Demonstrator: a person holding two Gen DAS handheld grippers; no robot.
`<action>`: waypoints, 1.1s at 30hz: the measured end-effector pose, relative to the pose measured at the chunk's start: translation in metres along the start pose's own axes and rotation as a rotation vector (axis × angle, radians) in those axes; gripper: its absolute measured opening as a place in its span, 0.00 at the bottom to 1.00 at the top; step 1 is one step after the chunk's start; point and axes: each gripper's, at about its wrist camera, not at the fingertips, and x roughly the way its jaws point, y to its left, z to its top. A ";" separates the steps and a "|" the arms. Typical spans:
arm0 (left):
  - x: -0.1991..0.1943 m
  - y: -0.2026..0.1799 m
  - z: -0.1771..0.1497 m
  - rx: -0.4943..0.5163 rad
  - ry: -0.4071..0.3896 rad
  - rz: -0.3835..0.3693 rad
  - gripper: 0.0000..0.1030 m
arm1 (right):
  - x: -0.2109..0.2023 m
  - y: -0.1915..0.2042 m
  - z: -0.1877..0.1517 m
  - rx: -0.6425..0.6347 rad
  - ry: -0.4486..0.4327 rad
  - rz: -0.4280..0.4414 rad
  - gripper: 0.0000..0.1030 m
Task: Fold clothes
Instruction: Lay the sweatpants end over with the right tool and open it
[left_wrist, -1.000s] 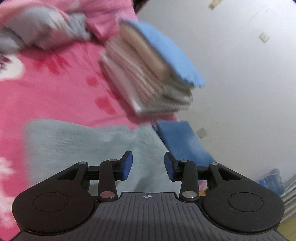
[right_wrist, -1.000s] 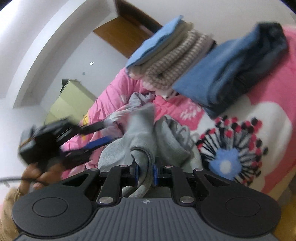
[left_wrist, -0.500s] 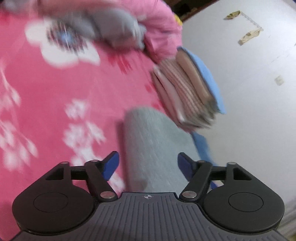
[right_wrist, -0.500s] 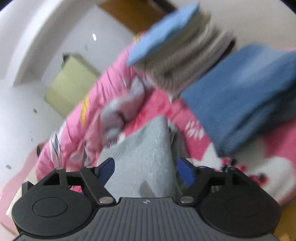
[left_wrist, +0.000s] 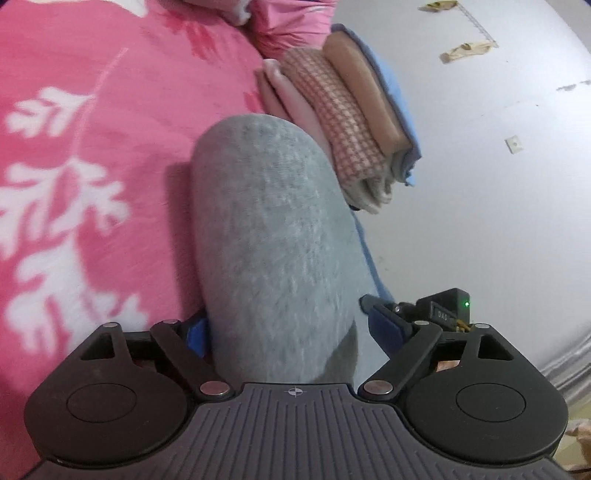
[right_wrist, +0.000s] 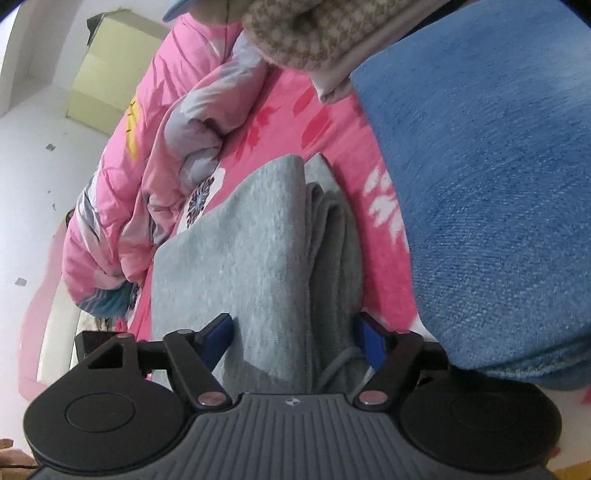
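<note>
From the left wrist camera, the left gripper (left_wrist: 291, 325) had its blue-padded jaws spread wide, one on each side of a thick, folded grey knitted garment (left_wrist: 273, 229) that lay on the pink bedspread with white and red flower shapes (left_wrist: 74, 155). The garment bulged up between the open fingers; the left pad was half hidden behind the cloth and the right pad stood clear of it, so nothing was pinched. Just past the far end of the grey bundle stood a neat stack of folded clothes (left_wrist: 343, 122), with a checked pink-and-cream piece, a tan one and a light blue one on top, close to the pale wall (left_wrist: 480, 184). A strip of blue cloth peeked out along the right edge of the grey garment. Beside the right finger sat a small black device with a green light (left_wrist: 447, 306). From the right wrist camera, the right gripper (right_wrist: 293, 334) also had its jaws apart, straddling the near end of the same grey garment (right_wrist: 258, 258), whose layered folds and a drawstring ran between the pads. To its right, just beside it, lay a folded blue denim item (right_wrist: 491, 206) on the bedspread (right_wrist: 332, 125). A rumpled pink quilt (right_wrist: 147, 184) was heaped to the left, and the checked stack (right_wrist: 317, 33) showed at the top edge.
</note>
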 end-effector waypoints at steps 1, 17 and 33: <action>0.003 -0.002 0.000 0.006 -0.002 -0.004 0.82 | 0.000 0.002 0.000 -0.001 0.002 -0.003 0.66; -0.026 0.011 0.013 -0.123 -0.080 -0.067 0.28 | 0.024 0.042 -0.006 -0.006 -0.031 -0.028 0.52; -0.229 0.065 0.010 -0.258 -0.312 0.324 0.45 | 0.232 0.183 -0.010 -0.214 0.284 0.162 0.62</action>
